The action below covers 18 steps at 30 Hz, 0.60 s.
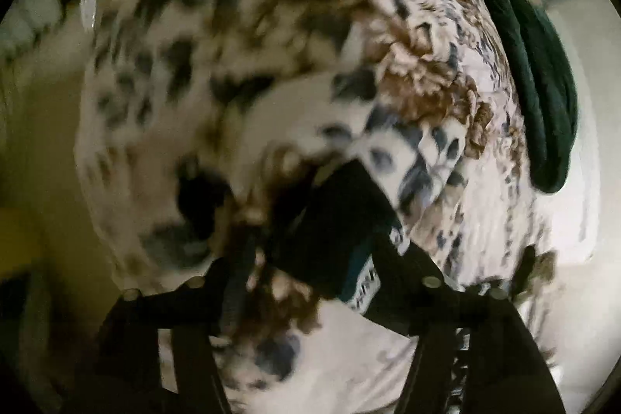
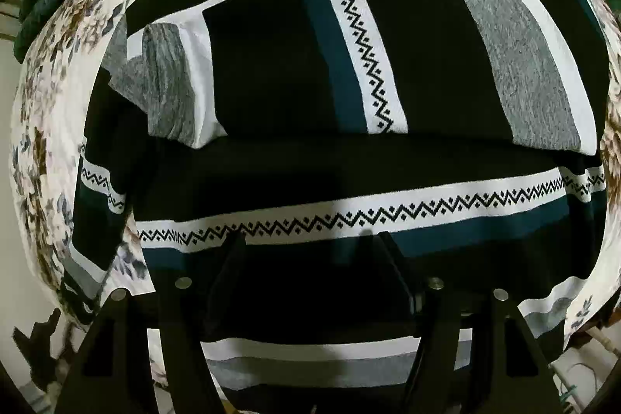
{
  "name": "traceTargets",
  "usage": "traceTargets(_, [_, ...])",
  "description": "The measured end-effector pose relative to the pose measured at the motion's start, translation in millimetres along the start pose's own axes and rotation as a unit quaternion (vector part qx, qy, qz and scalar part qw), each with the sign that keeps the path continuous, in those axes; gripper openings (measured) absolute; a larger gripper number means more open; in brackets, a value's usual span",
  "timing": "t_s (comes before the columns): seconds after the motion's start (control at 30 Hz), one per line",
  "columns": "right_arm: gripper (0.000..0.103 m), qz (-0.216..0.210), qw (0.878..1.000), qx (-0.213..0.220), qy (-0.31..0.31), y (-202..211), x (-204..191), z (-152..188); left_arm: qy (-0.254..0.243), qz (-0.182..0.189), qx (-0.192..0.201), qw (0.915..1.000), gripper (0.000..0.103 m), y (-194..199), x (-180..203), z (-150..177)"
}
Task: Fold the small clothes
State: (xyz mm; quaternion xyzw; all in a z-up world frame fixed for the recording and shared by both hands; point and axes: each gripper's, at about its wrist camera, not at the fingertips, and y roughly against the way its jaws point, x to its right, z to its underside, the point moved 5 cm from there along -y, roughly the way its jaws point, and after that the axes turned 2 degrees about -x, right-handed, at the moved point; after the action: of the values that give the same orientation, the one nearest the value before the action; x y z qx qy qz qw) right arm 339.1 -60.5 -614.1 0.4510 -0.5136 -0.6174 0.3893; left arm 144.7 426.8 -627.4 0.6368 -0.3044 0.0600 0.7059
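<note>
A black knitted sweater banded in white, teal and mottled grey with black zigzag trim (image 2: 349,158) lies spread on a bed covered by a cream sheet printed with brown and blue-grey flowers (image 2: 46,127), taking up most of the bed in the right wrist view. One sleeve (image 2: 271,64) is folded across the body of the sweater, its grey and white cuff toward the left edge of the bed. The right gripper (image 2: 310,239) points down over the lower part of the sweater; its jaws stand spread, apart from each other, with nothing pinched between them, above the zigzag band. In the left wrist view, which is blurred, the left gripper (image 1: 310,227) hangs over the flowered sheet (image 1: 233,64), and a dark fold of the sweater (image 1: 330,220) with a bit of teal and white trim sits between its fingers; whether the jaws press on that cloth I cannot tell. A dark green folded cloth (image 1: 543,80) lies at the far right edge of the bed.
</note>
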Motion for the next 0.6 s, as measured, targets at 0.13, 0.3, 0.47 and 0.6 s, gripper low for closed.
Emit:
traceTargets(0.13, [0.070,0.004,1.000,-0.001,-0.005,-1.7,0.2,-0.7,0.066,0.043,-0.027,0.9965,0.060,-37.0,-7.5,14.4])
traceTargets(0.3, [0.070,0.009,1.000,0.001,-0.015,-0.8,2.5,-2.1,0.066,0.043,0.025,0.9966,0.020,-47.8,15.9,3.6])
traceTargets(0.47, [0.070,0.005,1.000,0.008,-0.015,10.0,22.4,0.9,-0.022,-0.001,0.071,0.9972,0.005,-23.9,61.0,-3.2])
traceTargets(0.6, [0.070,-0.005,0.999,0.024,-0.034,25.9,47.7,-1.6,-0.121,-0.030,0.117,0.9853,0.005,6.7,118.3,3.9])
